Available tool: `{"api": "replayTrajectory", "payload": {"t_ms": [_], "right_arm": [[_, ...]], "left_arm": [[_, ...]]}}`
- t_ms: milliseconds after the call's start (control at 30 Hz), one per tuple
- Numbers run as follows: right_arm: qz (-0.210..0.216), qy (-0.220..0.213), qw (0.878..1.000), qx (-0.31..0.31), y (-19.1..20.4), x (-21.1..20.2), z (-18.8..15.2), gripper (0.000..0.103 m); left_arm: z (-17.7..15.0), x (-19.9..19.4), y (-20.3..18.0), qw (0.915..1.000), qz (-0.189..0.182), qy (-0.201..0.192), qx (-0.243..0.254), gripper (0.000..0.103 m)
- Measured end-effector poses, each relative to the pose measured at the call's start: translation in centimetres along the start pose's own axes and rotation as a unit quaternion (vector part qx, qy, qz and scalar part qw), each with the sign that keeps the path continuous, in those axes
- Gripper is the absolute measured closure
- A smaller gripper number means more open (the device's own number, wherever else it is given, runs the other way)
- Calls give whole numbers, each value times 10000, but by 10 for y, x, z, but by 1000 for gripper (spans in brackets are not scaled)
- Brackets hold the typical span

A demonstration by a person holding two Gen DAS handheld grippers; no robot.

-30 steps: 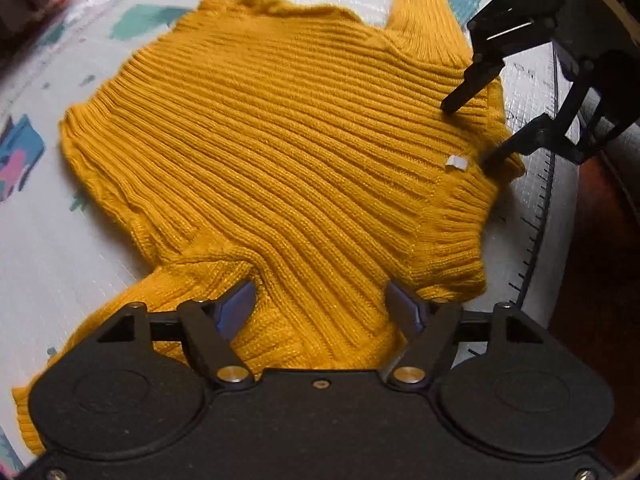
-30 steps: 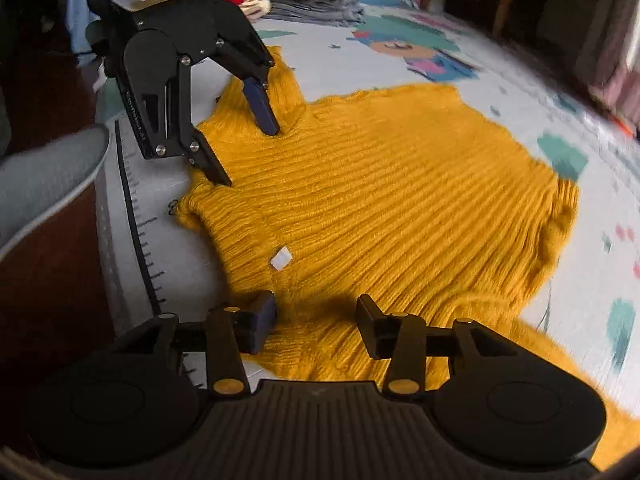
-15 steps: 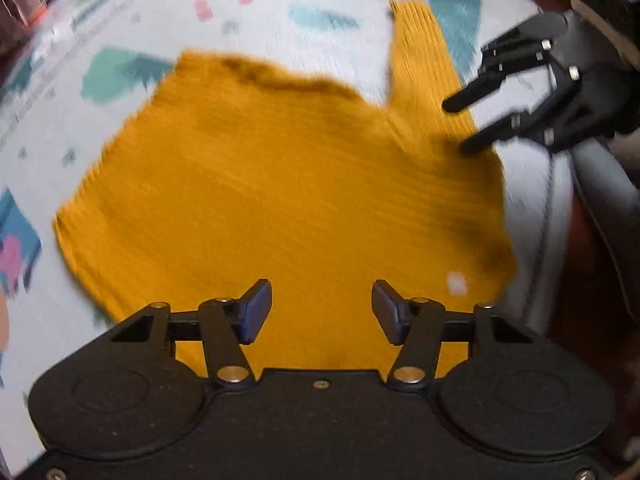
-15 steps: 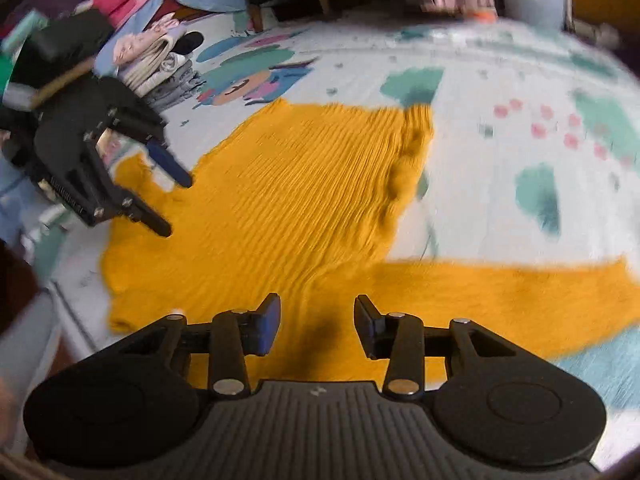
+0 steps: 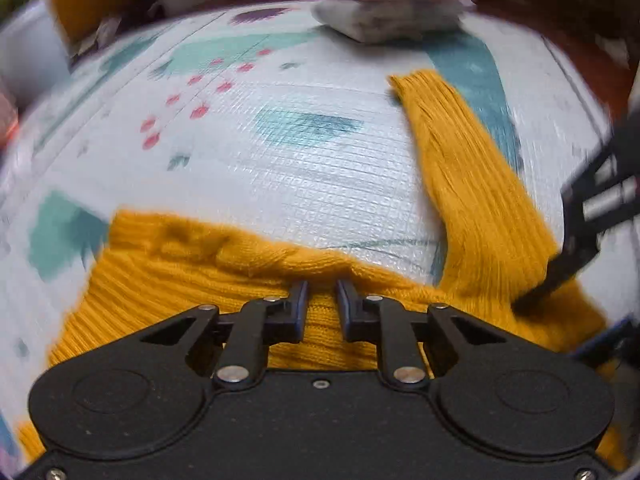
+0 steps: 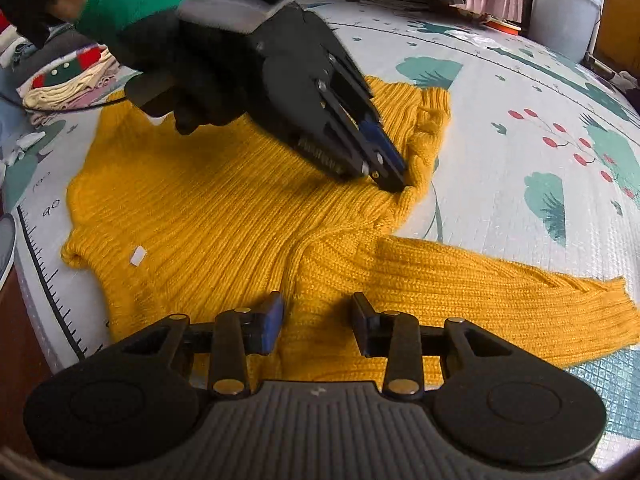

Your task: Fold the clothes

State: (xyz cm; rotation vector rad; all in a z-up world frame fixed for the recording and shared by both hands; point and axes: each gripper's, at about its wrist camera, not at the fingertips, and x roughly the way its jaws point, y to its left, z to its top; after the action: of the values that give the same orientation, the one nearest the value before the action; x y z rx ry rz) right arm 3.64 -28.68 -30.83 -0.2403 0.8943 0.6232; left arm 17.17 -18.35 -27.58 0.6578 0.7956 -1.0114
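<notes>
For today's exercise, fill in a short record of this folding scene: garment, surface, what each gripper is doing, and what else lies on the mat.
garment: mustard knit sweater, lying flat, one sleeve stretched out
surface: patterned play mat
left gripper: fingers have just been closing, now pinching the sweater's side edge
right gripper: open above the sleeve's base, holding nothing
other: folded clothes at the mat's far edge

A home: patterned play mat (image 6: 520, 80), folded laundry (image 5: 384, 20), potted plant (image 6: 568, 8).
</notes>
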Motion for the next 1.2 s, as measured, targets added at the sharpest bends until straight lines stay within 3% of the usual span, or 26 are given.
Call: {"api": "replayTrajectory", "payload": {"t_ms": [67, 100, 233, 433, 533, 600, 667, 800, 900, 967, 1033, 1100, 1133, 1200], "right_arm": [[-6, 4, 10000, -22, 0, -1, 0, 64], [5, 2, 10000, -11, -1, -3, 1, 65], [-71, -148, 9999, 29, 0, -11, 2, 65], [-76, -23, 10000, -38, 2, -9, -9, 65], [-152, 19, 9999, 47, 5, -9, -7, 65], [28, -59, 9998, 163, 2, -15, -7, 65], [100, -82, 9991, 399, -6, -24, -8, 65], [67, 52, 9904, 1381, -34, -47, -19, 64], [269, 184, 9718, 2336, -56, -52, -30, 64], [651, 234, 9392, 3364, -75, -49, -42, 63], [1037, 176, 8953, 4329, -91, -43, -57, 63], [1249, 155, 8675, 4812, -98, -37, -66, 63], [1298, 154, 8607, 4920, -99, -35, -68, 63], [1380, 191, 8613, 4886, -95, -32, -65, 63]], "left_arm": [[10, -1, 8, 9997, -84, 186, -114, 86], [15, -7, 18, 9997, -46, 44, -253, 86], [30, -5, 67, 9925, 535, -324, -1050, 86], [32, 38, 88, 9879, 816, 27, -1317, 84], [48, 36, 90, 9855, 824, 377, -1438, 82], [55, 18, 99, 9817, 795, 291, -1705, 81], [59, -1, 108, 9771, 689, 332, -1985, 63], [54, -35, 105, 9730, 393, 798, -2132, 52], [36, -50, 89, 9680, 201, 938, -2319, 52], [23, -52, 83, 9579, -2, 954, -2706, 52], [12, -45, 80, 9439, -319, 1075, -3106, 52], [11, -42, 77, 9451, -277, 1098, -3067, 52], [13, -41, 78, 9448, -293, 1075, -3080, 52], [18, -37, 87, 9386, -369, 989, -3285, 52]]}}
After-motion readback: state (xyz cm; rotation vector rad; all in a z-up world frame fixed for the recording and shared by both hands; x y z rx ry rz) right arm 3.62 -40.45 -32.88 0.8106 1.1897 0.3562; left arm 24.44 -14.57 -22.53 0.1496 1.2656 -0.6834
